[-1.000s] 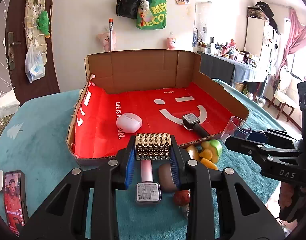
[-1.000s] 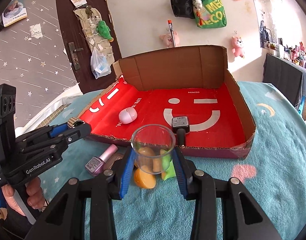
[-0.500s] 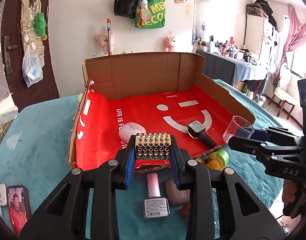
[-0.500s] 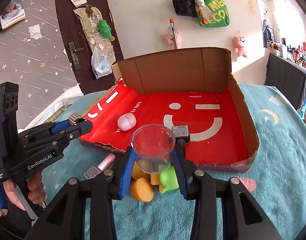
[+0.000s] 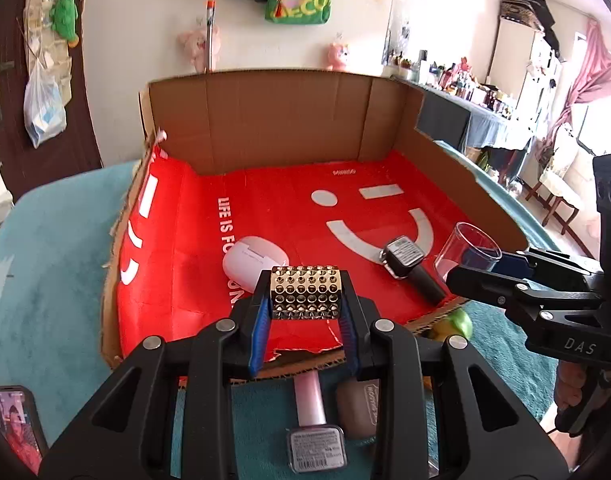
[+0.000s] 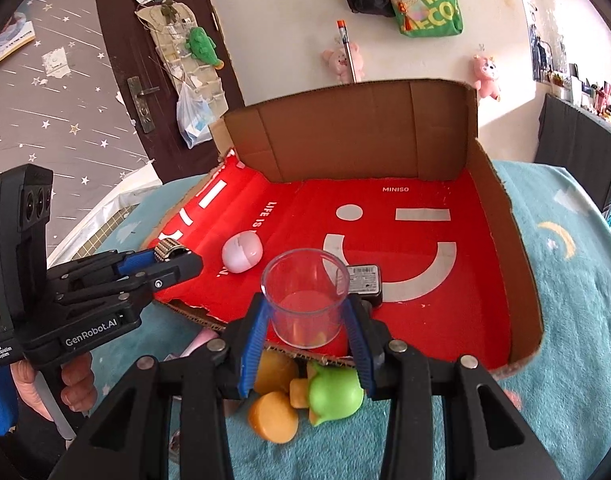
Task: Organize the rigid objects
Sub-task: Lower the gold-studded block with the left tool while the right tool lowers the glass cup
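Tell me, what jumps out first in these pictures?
A big cardboard tray with a bright red smiley floor fills the middle. The left claw grips a gold studded block above its near edge, while the right claw holds a clear cup there too.

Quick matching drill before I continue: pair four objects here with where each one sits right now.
Things:
1. studded gold block
2. clear cup
3. white egg-shaped case
4. pink nail polish bottle

Places:
A. on the teal cloth, outside the box
B. in the right gripper
C. on the red box floor
D. in the left gripper

Pairs: 1-D, 2-B, 3-C, 4-A
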The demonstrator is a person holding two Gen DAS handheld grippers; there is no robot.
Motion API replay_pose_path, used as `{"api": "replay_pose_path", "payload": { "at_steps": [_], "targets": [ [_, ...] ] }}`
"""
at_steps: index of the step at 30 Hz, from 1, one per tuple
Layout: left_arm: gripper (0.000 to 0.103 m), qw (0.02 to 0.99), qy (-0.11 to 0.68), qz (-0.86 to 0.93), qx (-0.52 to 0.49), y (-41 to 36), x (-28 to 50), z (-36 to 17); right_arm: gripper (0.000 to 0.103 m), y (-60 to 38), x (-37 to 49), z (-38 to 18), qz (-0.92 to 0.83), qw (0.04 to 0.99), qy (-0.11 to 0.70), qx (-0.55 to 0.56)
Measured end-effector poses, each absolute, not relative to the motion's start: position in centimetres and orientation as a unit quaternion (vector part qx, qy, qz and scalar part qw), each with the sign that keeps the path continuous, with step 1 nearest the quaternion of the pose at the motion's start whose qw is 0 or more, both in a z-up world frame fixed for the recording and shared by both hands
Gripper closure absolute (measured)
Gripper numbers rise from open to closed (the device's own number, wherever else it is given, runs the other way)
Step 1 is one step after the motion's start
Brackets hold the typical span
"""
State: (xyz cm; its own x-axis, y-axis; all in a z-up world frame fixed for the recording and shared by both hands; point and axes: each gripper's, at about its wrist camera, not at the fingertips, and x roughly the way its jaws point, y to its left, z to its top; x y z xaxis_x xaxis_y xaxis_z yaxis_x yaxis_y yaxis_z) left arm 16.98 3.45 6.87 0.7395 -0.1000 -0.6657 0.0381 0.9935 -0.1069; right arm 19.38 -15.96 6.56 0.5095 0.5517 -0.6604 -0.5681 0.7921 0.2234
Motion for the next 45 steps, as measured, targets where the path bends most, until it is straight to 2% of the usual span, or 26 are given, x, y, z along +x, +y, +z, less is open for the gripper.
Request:
{"api": "replay_pose_path", "payload": {
  "at_steps": [18, 45],
  "targets": [
    [0.075, 0.916, 0.399, -0.024, -0.043, 3.9, 19.8, 4.0, 0.062, -14.2, 22.5, 3.4, 0.318, 0.846, 0.428, -0.016],
    [0.075, 0.905, 0.423, -0.015, -0.048, 4.2, 22.0, 1.7, 0.062, -13.1, 24.1, 2.6, 0.31, 0.845, 0.435, -0.028]
  ]
}}
